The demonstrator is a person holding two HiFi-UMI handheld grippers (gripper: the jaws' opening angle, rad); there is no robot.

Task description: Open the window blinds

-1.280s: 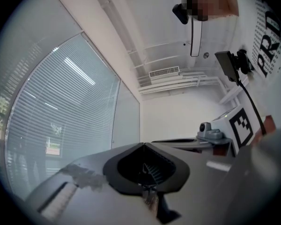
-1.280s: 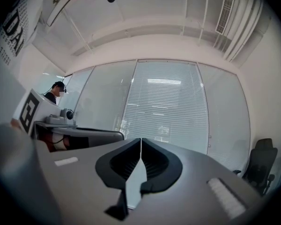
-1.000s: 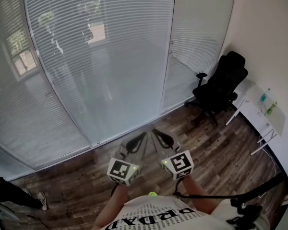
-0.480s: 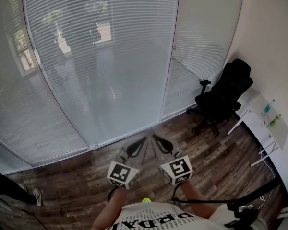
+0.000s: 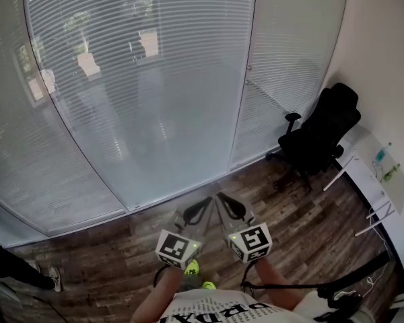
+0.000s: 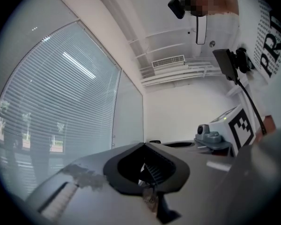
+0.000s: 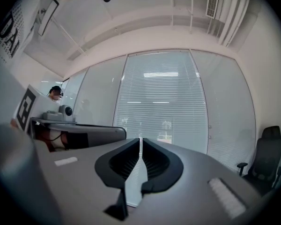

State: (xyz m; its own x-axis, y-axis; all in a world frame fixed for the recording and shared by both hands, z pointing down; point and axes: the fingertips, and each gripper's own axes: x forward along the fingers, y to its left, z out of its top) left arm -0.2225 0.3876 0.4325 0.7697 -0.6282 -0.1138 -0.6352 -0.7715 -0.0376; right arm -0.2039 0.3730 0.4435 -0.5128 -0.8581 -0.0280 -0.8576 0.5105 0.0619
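Window blinds (image 5: 141, 79) shut across the glass wall, wood-plank floor (image 5: 108, 261) below them, black office chair (image 5: 323, 136) to their right. Left gripper (image 5: 207, 200) and right gripper (image 5: 219, 196) face them, both clenched empty.

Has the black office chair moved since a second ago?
No. The office chair keeps its place beside the white desk; only the camera's framing shifted.

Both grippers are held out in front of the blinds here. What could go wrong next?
No cord or wand shows on the blinds, so the person may reach for the wrong spot. The left gripper and right gripper are shut and could knock the glass. A black cable near the feet might snag.
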